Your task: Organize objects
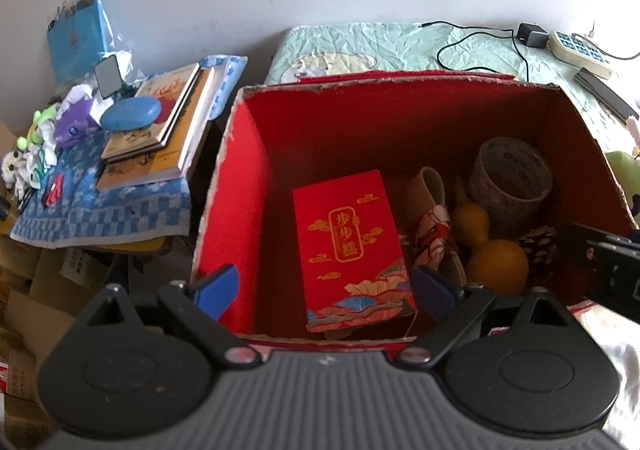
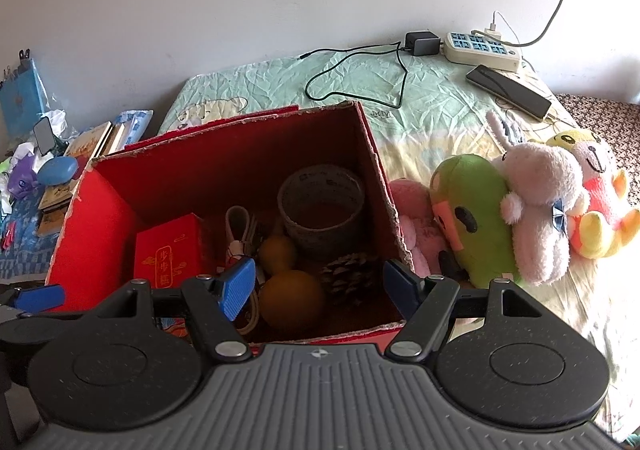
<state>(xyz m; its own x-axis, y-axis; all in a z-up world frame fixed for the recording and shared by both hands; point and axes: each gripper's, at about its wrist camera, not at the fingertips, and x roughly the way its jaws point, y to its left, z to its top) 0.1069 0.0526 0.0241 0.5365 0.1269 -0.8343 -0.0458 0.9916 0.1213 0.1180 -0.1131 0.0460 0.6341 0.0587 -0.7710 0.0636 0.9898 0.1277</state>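
Note:
An open red cardboard box [image 1: 240, 186] [image 2: 92, 210] stands on the bed. Inside lie a small red packet box [image 1: 348, 246] [image 2: 168, 250], a yellow gourd [image 1: 496, 258] [image 2: 288, 290], a roll of tape [image 1: 508, 178] [image 2: 320, 202], a pine cone [image 1: 540, 242] [image 2: 348, 274] and a folded fan [image 1: 432, 226]. My left gripper [image 1: 324, 290] is open and empty above the box's near edge. My right gripper [image 2: 320, 286] is open and empty above the gourd and pine cone. Plush toys, a green one [image 2: 472, 218], a white rabbit [image 2: 540, 194] and a yellow one [image 2: 596, 186], lie right of the box.
A side table with a blue checked cloth [image 1: 104, 206] holds stacked books [image 1: 160, 122], a blue case [image 1: 132, 114] and small toys. A power strip [image 2: 480, 46], charger cable [image 2: 360, 78] and phone [image 2: 508, 90] lie on the bed behind the box. Cardboard boxes sit lower left.

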